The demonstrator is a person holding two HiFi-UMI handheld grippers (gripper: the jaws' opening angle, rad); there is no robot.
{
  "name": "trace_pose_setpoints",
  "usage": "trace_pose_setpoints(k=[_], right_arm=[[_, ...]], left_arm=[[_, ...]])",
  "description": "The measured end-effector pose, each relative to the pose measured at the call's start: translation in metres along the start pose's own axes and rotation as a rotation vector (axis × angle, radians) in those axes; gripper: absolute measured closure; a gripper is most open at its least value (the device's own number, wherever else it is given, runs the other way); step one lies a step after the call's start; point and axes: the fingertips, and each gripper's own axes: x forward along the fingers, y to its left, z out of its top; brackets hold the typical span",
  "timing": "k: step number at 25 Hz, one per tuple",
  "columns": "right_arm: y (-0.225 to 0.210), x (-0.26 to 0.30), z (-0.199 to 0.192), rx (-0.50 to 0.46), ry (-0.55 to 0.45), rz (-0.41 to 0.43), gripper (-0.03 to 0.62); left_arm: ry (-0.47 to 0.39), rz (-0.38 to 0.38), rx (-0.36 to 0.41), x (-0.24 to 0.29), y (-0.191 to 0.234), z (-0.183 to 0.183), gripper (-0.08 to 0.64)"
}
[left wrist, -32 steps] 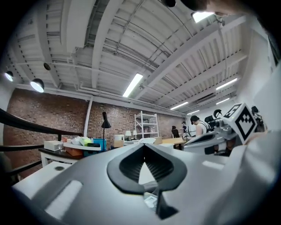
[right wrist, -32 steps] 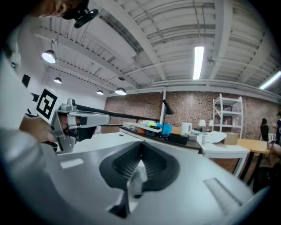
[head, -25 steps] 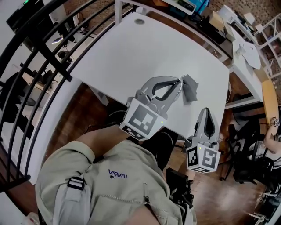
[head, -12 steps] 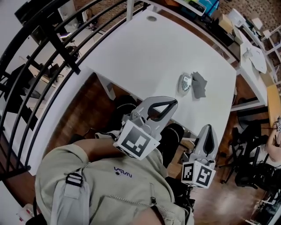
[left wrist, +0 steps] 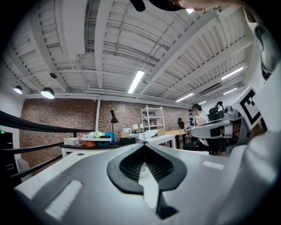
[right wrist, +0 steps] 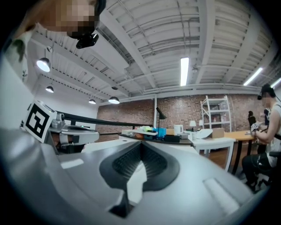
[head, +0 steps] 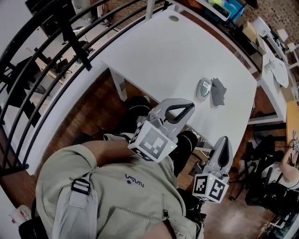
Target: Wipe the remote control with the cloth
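Note:
The small light-grey remote control (head: 203,88) lies flat near the right front corner of the white table (head: 159,51). The dark grey cloth (head: 218,91) lies crumpled on the table, touching the remote's right side. My left gripper (head: 190,104) is held near the table's front edge, well short of the remote, with its jaws shut and nothing between them. My right gripper (head: 224,139) hangs lower right, off the table over the floor, also shut and empty. Both gripper views look level across the room: the left gripper (left wrist: 142,147) and the right gripper (right wrist: 141,145) show closed jaws.
A black railing (head: 56,51) runs along the left. Wooden floor (head: 88,116) lies below the table's near edge. A cluttered desk (head: 224,9) stands at the back, another white table (head: 275,70) at the right. A seated person (head: 289,168) is at the right edge.
Both grippers have drawn back from the table toward my body and sunk a little. The left one, earlier next to the cloth and over the remote, now leaves both uncovered.

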Motion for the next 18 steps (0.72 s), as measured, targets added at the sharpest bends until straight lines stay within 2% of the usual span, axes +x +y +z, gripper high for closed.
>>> trace_pose_setpoints(k=[9, 18], right_arm=[[0.005, 0.009, -0.002, -0.010, 0.014, 0.012, 0.591], [0.009, 0.005, -0.004, -0.012, 0.016, 0.018, 0.591]], left_arm=[[-0.020, -0.012, 0.012, 0.006, 0.005, 0.015, 0.555], [0.000, -0.026, -0.021, 0.002, -0.004, -0.004, 0.555]])
